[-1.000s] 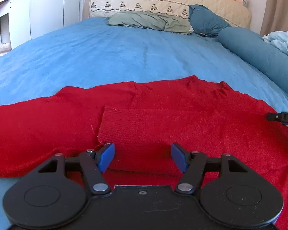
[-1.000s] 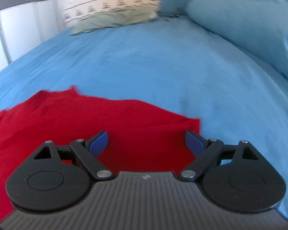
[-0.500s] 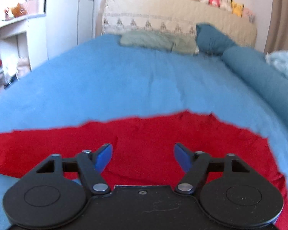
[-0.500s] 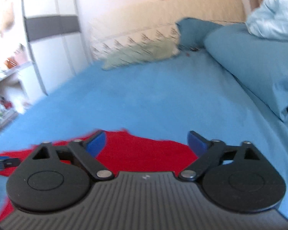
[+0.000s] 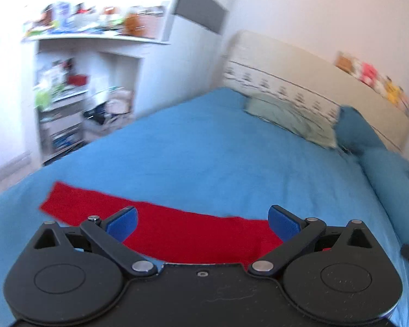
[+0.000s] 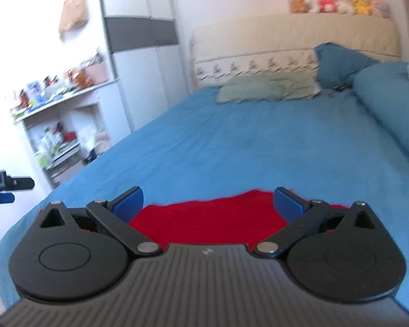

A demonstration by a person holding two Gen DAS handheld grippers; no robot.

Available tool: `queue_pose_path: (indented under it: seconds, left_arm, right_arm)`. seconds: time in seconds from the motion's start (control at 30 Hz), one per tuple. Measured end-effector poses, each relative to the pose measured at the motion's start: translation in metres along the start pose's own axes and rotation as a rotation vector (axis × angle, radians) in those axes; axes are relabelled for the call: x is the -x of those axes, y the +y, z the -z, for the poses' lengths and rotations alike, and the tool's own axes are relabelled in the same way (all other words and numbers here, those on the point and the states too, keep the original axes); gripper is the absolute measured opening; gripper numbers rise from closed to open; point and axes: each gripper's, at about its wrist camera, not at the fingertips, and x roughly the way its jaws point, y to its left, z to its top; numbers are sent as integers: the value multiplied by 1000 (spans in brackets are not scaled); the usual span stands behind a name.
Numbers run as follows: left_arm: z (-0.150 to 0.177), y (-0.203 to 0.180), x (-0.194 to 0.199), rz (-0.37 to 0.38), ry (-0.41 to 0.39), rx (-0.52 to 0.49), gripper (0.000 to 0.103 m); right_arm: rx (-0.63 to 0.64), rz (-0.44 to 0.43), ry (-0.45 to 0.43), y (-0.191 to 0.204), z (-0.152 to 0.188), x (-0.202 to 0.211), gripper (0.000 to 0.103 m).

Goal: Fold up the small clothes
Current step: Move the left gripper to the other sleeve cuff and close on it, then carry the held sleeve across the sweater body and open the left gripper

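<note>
In the left wrist view, the left gripper (image 5: pixel 201 222) has its blue fingers (image 5: pixel 122 223) spread as wide as they go; they have just been opening, and nothing is between them or pressed by them. Below and beyond them the red garment (image 5: pixel 177 229) lies flat on the blue bedspread (image 5: pixel 218 150) as a long band, its left end reaching out past the left finger toward the edge of the bed. It does not touch the fingers. Far beyond the garment, a grey-green pillow (image 5: pixel 289 117) and a teal pillow (image 5: pixel 354 130) lie against the cream headboard (image 5: pixel 313 81). A cluttered white shelf unit (image 5: pixel 90 87) stands left of the bed. The picture is blurred.

In the right wrist view, the right gripper (image 6: pixel 208 204) also shows its fingers (image 6: pixel 289 204) wide apart with nothing gripped. The red garment (image 6: pixel 210 223) lies on the bedspread (image 6: pixel 259 141) under the gap between them, apart from the fingers. A long teal bolster (image 6: pixel 390 103) runs along the right side of the bed, and plush toys (image 6: pixel 338 2) sit on top of the headboard (image 6: pixel 286 35). The left gripper's tip (image 6: pixel 2 188) shows at the left edge, well to the left of the garment.
</note>
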Motion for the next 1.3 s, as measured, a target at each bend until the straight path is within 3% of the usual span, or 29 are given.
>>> queue_pose_path:
  seconds: [0.2,0.33,0.4,0.43,0.47,0.63,0.8,0.87,0.93,1.13,1.3]
  left_arm:
    - [10,85,-17,-81,9,88,100]
    - [26,134,-55,-123,42,170,85]
    - [35,154,-74,-137,60,202,71]
    - [39,163,-83,-145,69,217,58]
    - [43,171,-90,-154,76,230,53]
    - [57,197,-120,-174,75,287,53]
    - [53,198,-142,-176,35,272,51]
    - [50,198,-152,-199,25,269,43]
    - [48,198,-158,-234,18,261,10]
    - [41,179,-156,-250,9,186,7]
    - [13,121,-138,-154,-56,62,7]
  right_arm:
    - [-29,-96,89,57,28,-44,103]
    - [-17,-113,146,80,50,-67,103]
    - [-9,-112,168,87,61,-74,103]
    - [-7,-113,178,90,64,-80,103]
    - [-5,-114,186,92,67,-84,103]
    - [37,-89,202,93,76,-102,103]
    - [48,-85,209,89,85,-116,103]
    - [43,-84,215,87,90,-122,103]
    - [37,-77,222,85,94,-128,103]
    - [45,-51,218,75,101,-135,103]
    - [27,-28,184,57,95,-126,103]
